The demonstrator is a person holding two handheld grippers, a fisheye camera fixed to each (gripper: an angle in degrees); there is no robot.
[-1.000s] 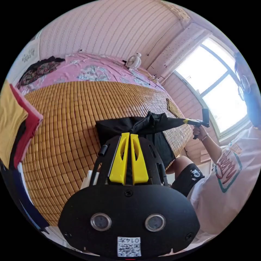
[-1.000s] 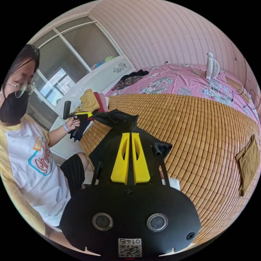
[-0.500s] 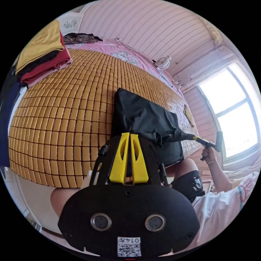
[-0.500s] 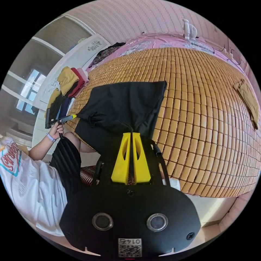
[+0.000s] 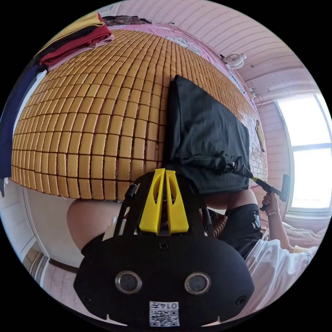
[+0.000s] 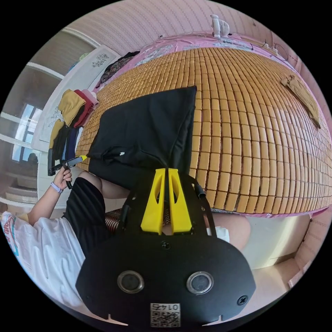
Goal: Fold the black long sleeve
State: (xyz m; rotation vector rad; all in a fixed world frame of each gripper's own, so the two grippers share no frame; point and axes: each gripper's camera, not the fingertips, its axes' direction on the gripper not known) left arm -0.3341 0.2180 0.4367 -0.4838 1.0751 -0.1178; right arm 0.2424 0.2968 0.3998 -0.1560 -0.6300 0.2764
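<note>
In the left gripper view the left gripper (image 5: pixel 165 170) has its 2 yellow jaws pressed together on a near corner of the black shirt (image 5: pixel 204 128), at the edge of the bamboo mat (image 5: pixel 93 114). In the right gripper view the right gripper (image 6: pixel 168 169) likewise has its 2 jaws closed together, clamping the other near corner of the shirt (image 6: pixel 145 128). The shirt lies folded into a flat dark panel on the mat (image 6: pixel 249 121), its far edge resting on the slats and its near edge bunched and hanging a little over the mat's front edge between the 2 grippers. Each view also catches the other gripper off to the side: the right one (image 5: pixel 257 180) held in a hand (image 5: pixel 269 200) with its yellow tip at the bunched cloth, the left one (image 6: pixel 79 159) in a hand (image 6: pixel 62 177) with its tip at the opposite corner. The person sits close to the mat's edge, a bare knee (image 5: pixel 90 218) under the left gripper, in black shorts (image 6: pixel 84 207) and a white top (image 6: pixel 45 252). Farther out, a stack of folded clothes (image 6: pixel 74 107) in mustard, red and pink sits at one corner of the mat, a tan garment (image 6: pixel 302 95) lies well apart near the opposite side, and a small white fan (image 6: pixel 220 26) stands on the pink sheet (image 6: pixel 180 41) beyond the mat.
</note>
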